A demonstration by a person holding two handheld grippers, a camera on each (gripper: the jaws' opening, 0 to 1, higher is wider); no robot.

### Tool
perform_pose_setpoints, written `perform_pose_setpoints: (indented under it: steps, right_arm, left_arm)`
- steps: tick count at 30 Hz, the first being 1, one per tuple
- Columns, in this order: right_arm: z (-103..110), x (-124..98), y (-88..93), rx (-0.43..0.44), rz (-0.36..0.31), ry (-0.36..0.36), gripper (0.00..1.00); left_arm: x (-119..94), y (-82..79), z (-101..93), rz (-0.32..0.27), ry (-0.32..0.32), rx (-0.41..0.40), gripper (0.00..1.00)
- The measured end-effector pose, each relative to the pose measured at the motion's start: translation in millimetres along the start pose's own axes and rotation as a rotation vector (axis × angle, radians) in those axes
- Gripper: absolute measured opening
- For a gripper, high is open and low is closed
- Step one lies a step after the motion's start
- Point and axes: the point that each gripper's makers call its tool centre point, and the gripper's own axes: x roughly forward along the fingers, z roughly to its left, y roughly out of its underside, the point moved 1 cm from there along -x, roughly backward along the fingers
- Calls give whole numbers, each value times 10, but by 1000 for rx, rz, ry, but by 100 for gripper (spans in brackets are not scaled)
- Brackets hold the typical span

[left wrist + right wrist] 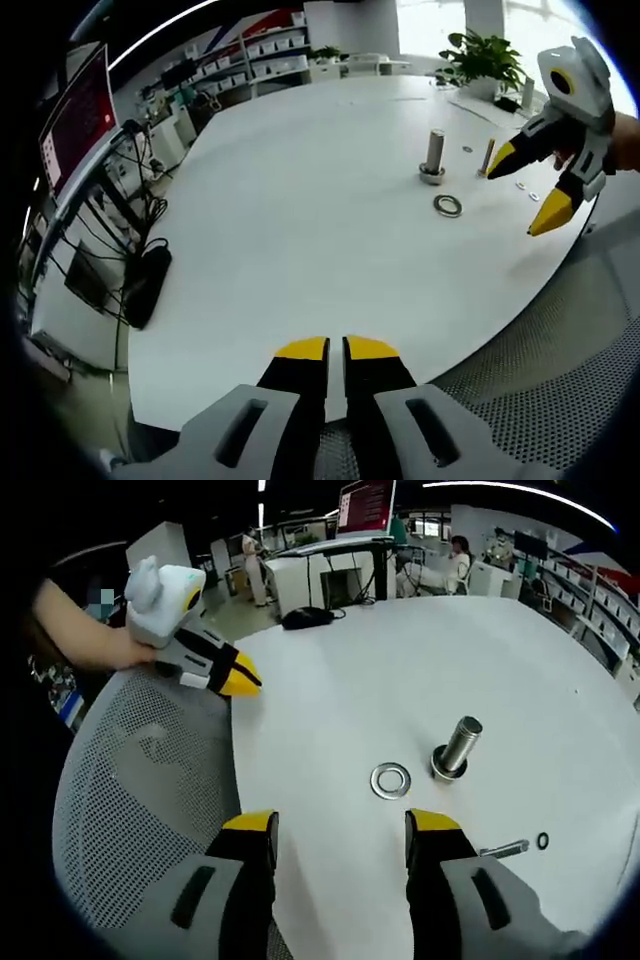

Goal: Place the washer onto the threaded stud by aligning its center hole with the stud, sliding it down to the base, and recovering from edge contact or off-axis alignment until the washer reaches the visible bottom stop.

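Note:
A flat metal washer [390,780] lies on the white table [420,670], just beside the upright threaded stud [457,746] on its round base. My right gripper [341,827] is open, its yellow-tipped jaws hanging short of the washer with nothing between them. In the left gripper view the washer [447,206] and the stud [434,156] sit far across the table, and the right gripper [525,190] hovers open to their right. My left gripper [335,348] is shut and empty at the table's near edge; the right gripper view shows the left gripper [243,677] held by a hand.
A loose bolt [503,849] and a small black ring [542,840] lie near my right jaw. A grey mesh chair back [140,800] stands against the table edge. A potted plant [482,58], shelves and a monitor [80,115] ring the room.

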Motion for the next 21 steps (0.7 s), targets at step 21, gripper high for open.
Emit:
perform_pose_setpoints:
  steps: [21]
  right_arm:
    - [119, 196, -3, -80, 87, -46, 58]
  left_arm:
    - [-11, -34, 7, -26, -1, -5, 3]
